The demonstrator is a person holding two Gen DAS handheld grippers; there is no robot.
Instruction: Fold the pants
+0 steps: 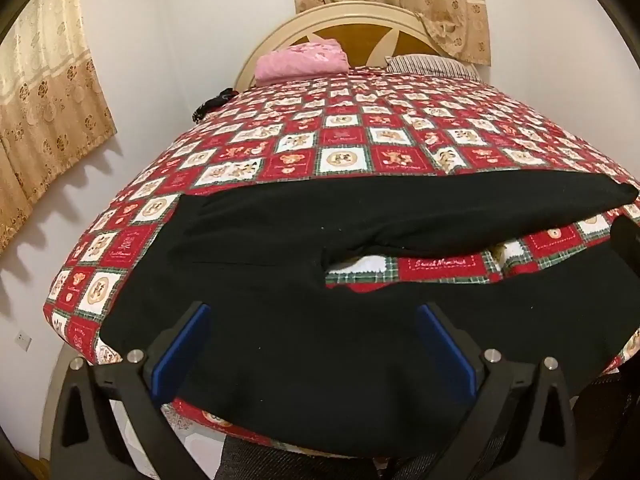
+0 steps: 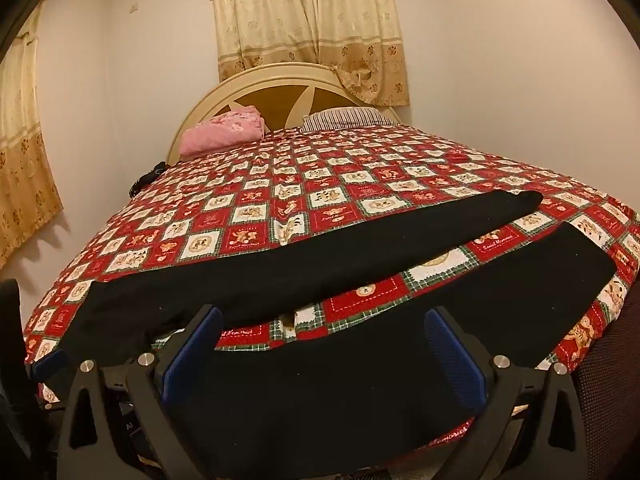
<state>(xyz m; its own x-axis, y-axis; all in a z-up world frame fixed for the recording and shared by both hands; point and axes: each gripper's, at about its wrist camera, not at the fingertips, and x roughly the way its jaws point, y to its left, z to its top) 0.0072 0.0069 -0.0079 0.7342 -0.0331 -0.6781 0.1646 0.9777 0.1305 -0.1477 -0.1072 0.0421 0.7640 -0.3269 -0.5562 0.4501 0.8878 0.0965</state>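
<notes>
My left tool [image 1: 312,344] and right tool [image 2: 320,348] hang spread apart, empty, over the black pants [image 1: 280,232] on the bed [image 1: 344,156]. They look soft, light and floppy, so I'd pinch the near leg's edge at waist and cuff.

The black pants [image 1: 304,344] cover the near stretch of the red patchwork bedspread [image 1: 348,136], and their near hem drops out of sight behind the left gripper [image 1: 312,344] mounts. In the right wrist view, the waist end is partly hidden behind a blue finger pad [image 2: 188,352]. The striped pillow [image 2: 344,117] shows only its top edge. A dark object [image 1: 212,105] at the bed's far-left edge is too small to identify. Both curtains [image 2: 308,24] are cut off by the frame.
</notes>
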